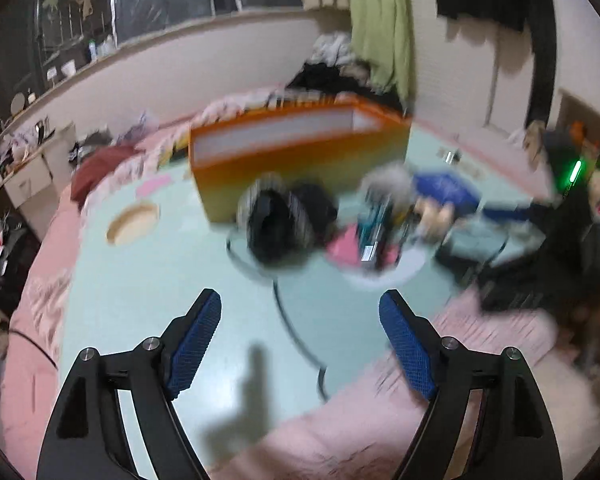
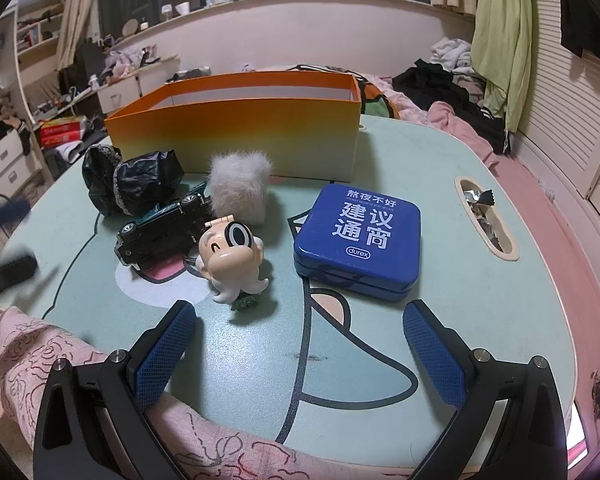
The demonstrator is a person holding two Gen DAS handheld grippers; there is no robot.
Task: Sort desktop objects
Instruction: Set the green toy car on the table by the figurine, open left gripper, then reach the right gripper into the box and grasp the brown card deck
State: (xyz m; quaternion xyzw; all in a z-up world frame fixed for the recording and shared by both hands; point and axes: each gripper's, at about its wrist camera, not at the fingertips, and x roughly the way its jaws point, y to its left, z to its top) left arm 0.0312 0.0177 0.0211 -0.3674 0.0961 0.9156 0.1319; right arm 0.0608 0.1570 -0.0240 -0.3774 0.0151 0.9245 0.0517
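An open orange box (image 2: 236,132) stands at the back of the pale green table (image 2: 500,320). In front of it lie a black lace bundle (image 2: 132,184), a dark toy car (image 2: 160,224), a grey fur ball (image 2: 240,188), a white-bearded figurine (image 2: 232,256) and a blue tin (image 2: 360,240). My right gripper (image 2: 300,320) is open and empty, just in front of the figurine and tin. My left gripper (image 1: 300,312) is open and empty above the table. Its view is blurred; the orange box (image 1: 300,160), black bundle (image 1: 284,220) and blue tin (image 1: 444,192) show ahead.
A slot in the table (image 2: 486,220) at the right holds foil wrappers. A round recess (image 1: 134,224) lies at the table's left. Pink bedding (image 2: 40,360) surrounds the table. Clothes pile (image 2: 452,80) at the back right.
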